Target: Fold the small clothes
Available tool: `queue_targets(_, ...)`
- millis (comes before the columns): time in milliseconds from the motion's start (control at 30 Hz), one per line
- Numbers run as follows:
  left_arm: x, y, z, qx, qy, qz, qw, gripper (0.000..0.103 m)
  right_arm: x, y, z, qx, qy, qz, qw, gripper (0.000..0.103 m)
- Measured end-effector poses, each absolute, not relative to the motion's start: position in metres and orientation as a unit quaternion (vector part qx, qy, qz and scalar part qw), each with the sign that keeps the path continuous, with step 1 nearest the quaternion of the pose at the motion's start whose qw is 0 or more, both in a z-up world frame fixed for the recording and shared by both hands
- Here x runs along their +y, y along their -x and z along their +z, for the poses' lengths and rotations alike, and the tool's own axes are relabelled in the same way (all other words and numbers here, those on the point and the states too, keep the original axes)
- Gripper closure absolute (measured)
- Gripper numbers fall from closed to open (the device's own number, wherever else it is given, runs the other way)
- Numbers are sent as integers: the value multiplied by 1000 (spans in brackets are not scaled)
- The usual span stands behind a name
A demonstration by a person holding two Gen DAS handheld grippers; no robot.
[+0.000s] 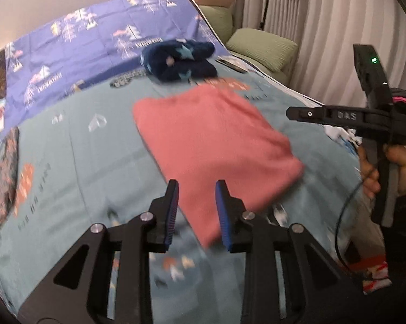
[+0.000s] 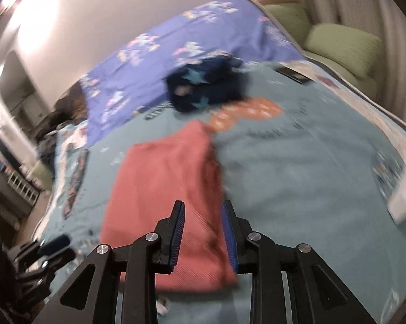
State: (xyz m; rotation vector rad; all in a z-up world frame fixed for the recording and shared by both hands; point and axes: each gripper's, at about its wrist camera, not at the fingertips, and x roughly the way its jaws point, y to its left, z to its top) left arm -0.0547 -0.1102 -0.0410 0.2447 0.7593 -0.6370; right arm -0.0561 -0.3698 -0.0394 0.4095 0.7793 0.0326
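The pink garment (image 1: 216, 145) is lying on the bed (image 1: 68, 162), on the teal cover, and it is looking already folded into a compact rectangle. Behind it, near the blue sheet (image 1: 95, 40), a dark blue garment with stars (image 1: 178, 62) is sitting in a loose bundle, not yet folded as far as I can judge.

The left tongs (image 1: 197, 216) are hovering over the near corner of the pink garment with the jaws apart and nothing between them. The right tongs (image 2: 204, 235) are also standing open and empty above the near edge of the same piece. In the left wrist view the right tongs are appearing at the far right, held up in the air by the person's hand (image 1: 372, 172), well apart from the cloth.

In my judgement the pink piece is finishing, and the step in hand is either a last tidy or moving on to the dark bundle. To do it well, each pair of tongs should be taking only the top layers at an edge or corner, closing fully before lifting, and both should be rising together so the stack is not sliding open. Both views are blurred, so fine creases I cannot tell.
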Motion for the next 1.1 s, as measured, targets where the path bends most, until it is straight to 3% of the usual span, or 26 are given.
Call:
queue_targets(333,-138,-38,-73,426,-95,-264,860,72,-383,-43,-51,426,-177,43,886,69)
queue_targets(400,-138,-49,-77,431,-86,-260,860,61,-390,-60,-64,441,-200,57,873,67)
queue_targets(500,-140,-65,-81,434,-75,-259,859,56,-395,-74,-82,456,-226,88,856,67)
queue_targets(533,-141,-69,-82,438,-72,-260,858,54,-395,-77,-86,458,-230,100,853,74)
queue_targets(600,-141,-77,-87,442,-68,-256,857,47,-390,-81,-88,458,-218,99,856,96)
queue_targets(733,-138,-86,-98,449,-59,-257,854,43,-392,-63,-60,388,-225,119,886,97)
queue_targets(800,-135,-84,-100,441,-55,-259,857,39,-394,-54,-51,361,-213,127,899,97)
queue_targets(867,-132,-84,-102,439,-50,-261,858,38,-395,-64,-65,390,-185,102,896,96)
queue_targets(967,-129,-85,-105,443,-37,-261,857,37,-410,-80,-109,461,-206,50,862,83)
queue_targets(1100,-123,-84,-101,445,-27,-261,856,37,-419,-62,-92,422,-225,44,877,77)
